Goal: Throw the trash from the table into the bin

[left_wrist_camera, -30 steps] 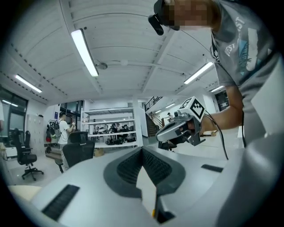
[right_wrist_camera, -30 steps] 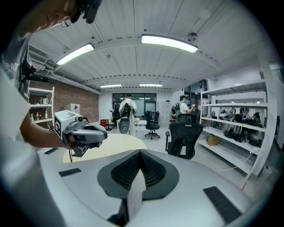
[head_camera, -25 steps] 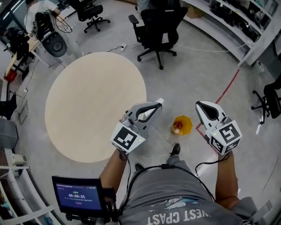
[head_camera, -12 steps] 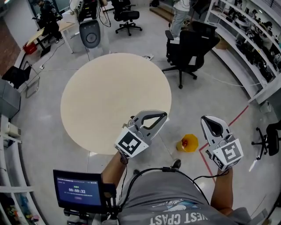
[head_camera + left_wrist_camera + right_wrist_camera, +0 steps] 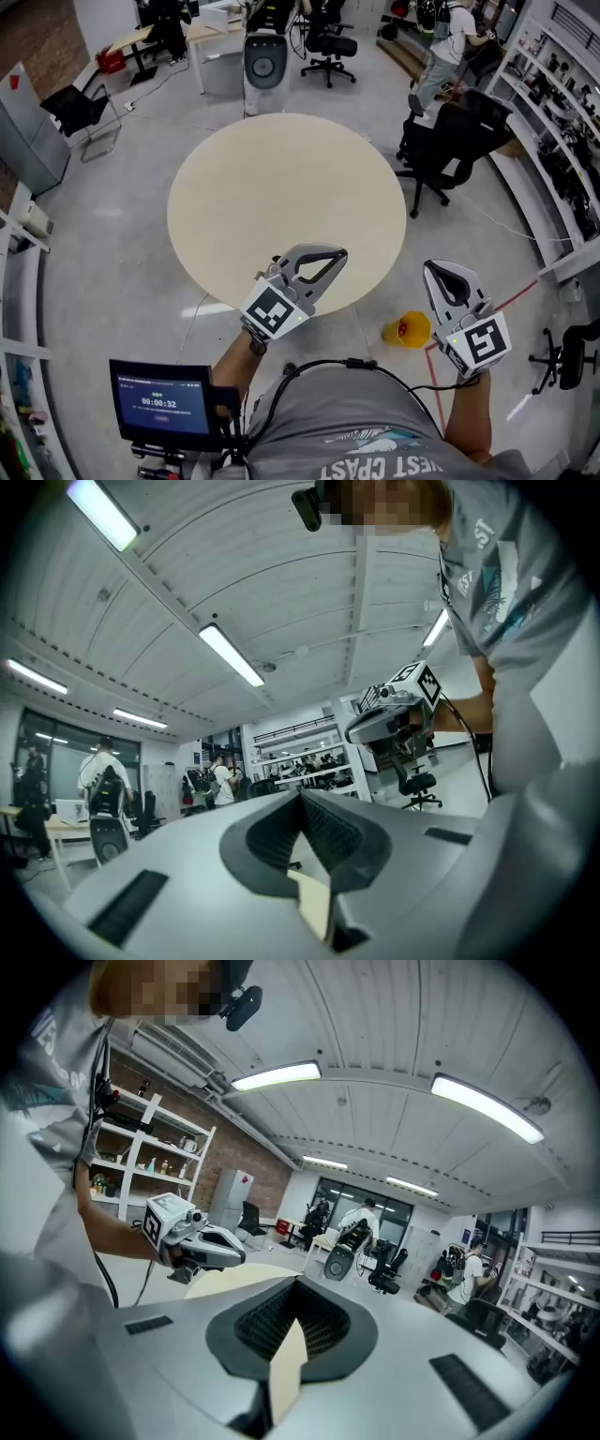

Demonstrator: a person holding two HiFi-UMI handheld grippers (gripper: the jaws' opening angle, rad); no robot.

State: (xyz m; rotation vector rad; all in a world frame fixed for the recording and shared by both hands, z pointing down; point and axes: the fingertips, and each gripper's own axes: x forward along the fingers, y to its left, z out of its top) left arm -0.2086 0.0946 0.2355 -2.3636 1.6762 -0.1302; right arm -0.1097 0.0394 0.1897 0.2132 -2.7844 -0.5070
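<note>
Looking down from the head view, a round table [image 5: 281,187] with a plain beige top stands on a grey floor. The left gripper [image 5: 340,253] is held over the table's near edge, its two jaws pressed together at the tips with nothing between them. The right gripper [image 5: 433,272] is held off the table, over the floor, jaws likewise pressed together and empty. The yellow bin [image 5: 410,328] stands on the floor just beside the table's near right edge, between the two grippers as seen from above; something red lies inside it. A small screen [image 5: 161,405] sits at the person's lower left. A black office chair [image 5: 448,141] stands beyond the table on the right.

Left gripper view: its jaws meet at the tip, leaving only a hollow behind the ribbed pads; nothing is pinched. The right gripper shows beyond, held by a hand in front of a grey shirt [image 5: 525,667].

Right gripper view: its jaws are closed tip to tip and empty. The left gripper shows at the left, above the table's beige rim.
</note>
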